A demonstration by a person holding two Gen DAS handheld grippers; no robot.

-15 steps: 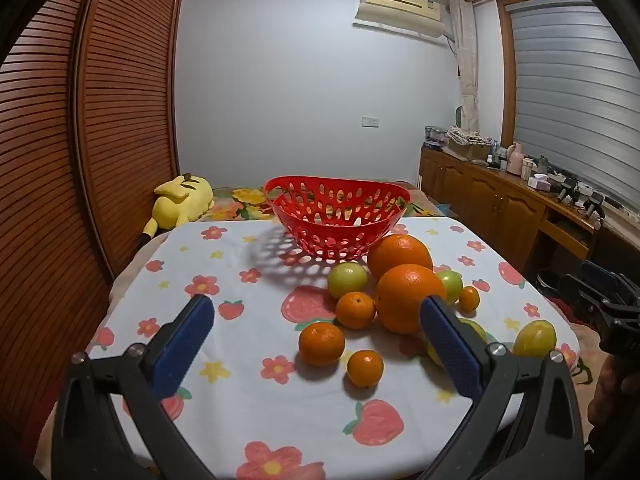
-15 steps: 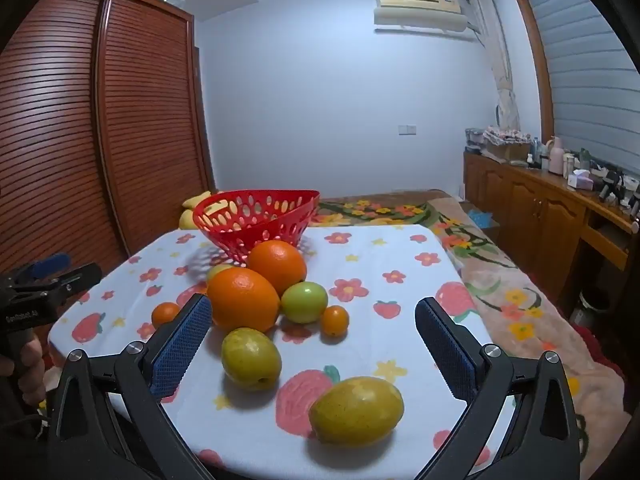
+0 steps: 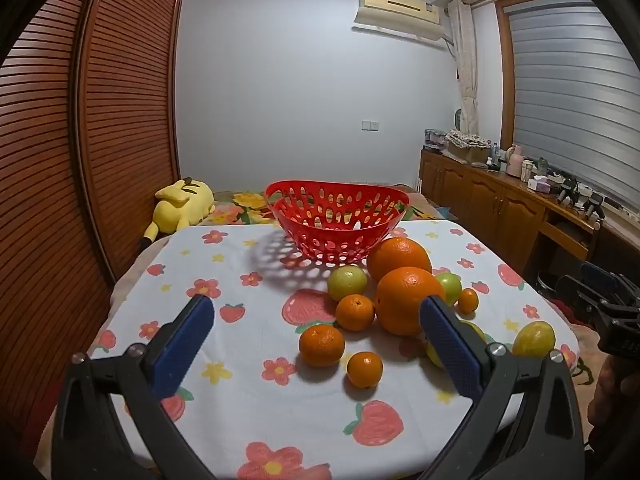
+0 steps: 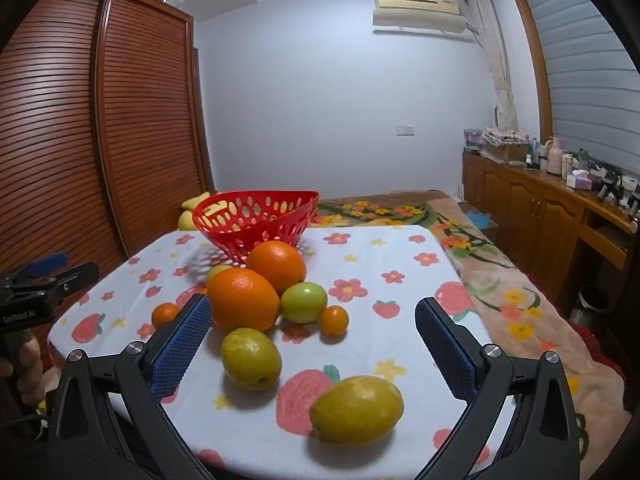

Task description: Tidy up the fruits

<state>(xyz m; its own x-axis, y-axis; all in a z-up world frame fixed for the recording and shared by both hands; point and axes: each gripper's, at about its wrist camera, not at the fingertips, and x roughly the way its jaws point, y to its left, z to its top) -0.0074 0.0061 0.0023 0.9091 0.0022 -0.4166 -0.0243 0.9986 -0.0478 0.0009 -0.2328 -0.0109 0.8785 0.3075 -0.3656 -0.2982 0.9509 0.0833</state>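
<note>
An empty red basket point(image 3: 338, 220) stands at the far side of the table, also in the right wrist view point(image 4: 252, 220). In front of it lie two big oranges point(image 3: 408, 300) point(image 4: 243, 300), small mandarins point(image 3: 322, 346), green fruits point(image 3: 347, 282) point(image 4: 303, 302) and yellow fruits point(image 4: 356, 410) point(image 4: 251, 358). My left gripper point(image 3: 316, 344) is open and empty above the near table edge, the mandarins between its fingers. My right gripper point(image 4: 312, 344) is open and empty, the yellow fruits just ahead of it.
The table has a white cloth with flowers and strawberries point(image 3: 224, 272). A yellow plush toy point(image 3: 182, 206) lies behind it on a bed. A wooden wardrobe point(image 3: 80, 140) stands at the left, a wooden sideboard point(image 3: 500, 208) with clutter at the right.
</note>
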